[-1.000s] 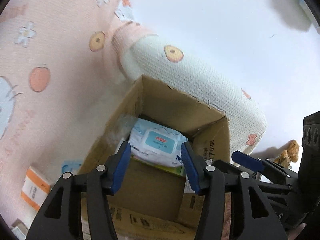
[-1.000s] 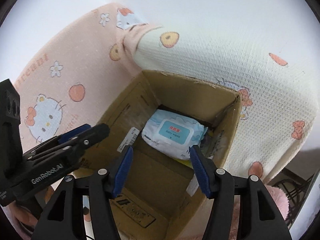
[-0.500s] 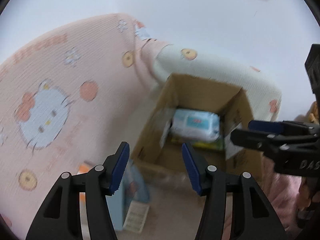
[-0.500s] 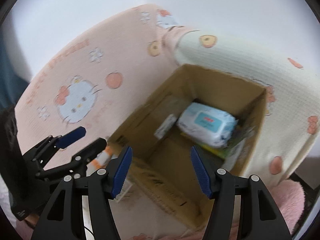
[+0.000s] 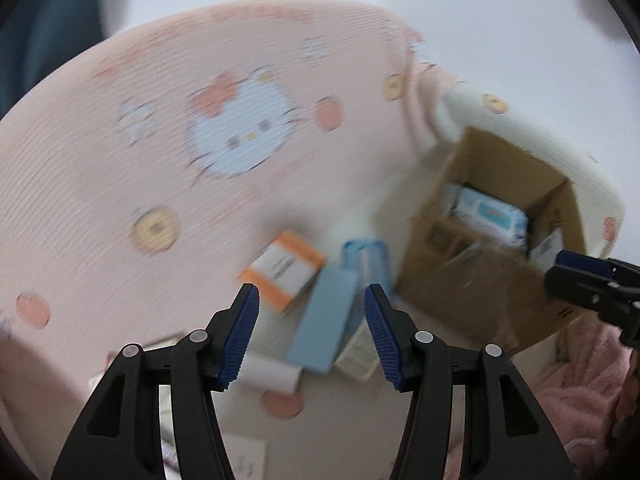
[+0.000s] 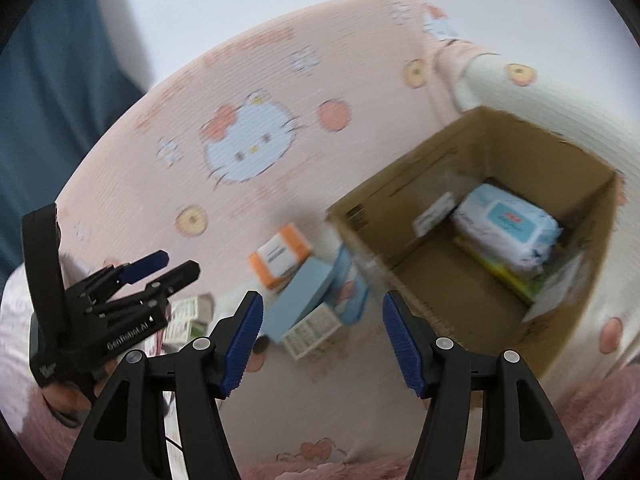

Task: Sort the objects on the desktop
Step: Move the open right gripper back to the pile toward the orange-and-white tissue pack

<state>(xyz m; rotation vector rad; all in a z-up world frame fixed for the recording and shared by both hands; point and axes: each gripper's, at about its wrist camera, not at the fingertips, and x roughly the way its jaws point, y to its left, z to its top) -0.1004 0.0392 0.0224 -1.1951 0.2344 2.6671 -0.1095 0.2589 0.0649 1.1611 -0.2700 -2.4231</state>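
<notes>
An open cardboard box (image 6: 400, 248) stands at the right and holds a blue-and-white wipes pack (image 6: 508, 228). Left of it lies a loose pile: an orange-and-white box (image 6: 280, 256), a light blue box (image 6: 300, 300), a blue packet (image 6: 352, 288) and a white gridded box (image 6: 312, 332). My right gripper (image 6: 322, 320) hovers above the pile, its jaws opening with nothing between them. My left gripper (image 5: 311, 320) is open and empty over the light blue box (image 5: 326, 320), with the orange-and-white box (image 5: 286, 270) just beyond. The cardboard box (image 5: 480, 288) sits to its right.
A pink blanket (image 6: 248, 92) with cartoon cats covers the surface, and a cream one (image 6: 560, 92) lies behind the box. Small green-and-white boxes (image 6: 188, 316) lie near my left gripper (image 6: 176, 265). Pink fluffy fabric (image 5: 568, 400) is at the lower right. A dark curtain (image 6: 48, 80) hangs at the left.
Both grippers have swung left, away from above the cardboard box to over the pile of small boxes. The wipes pack stays in the box.
</notes>
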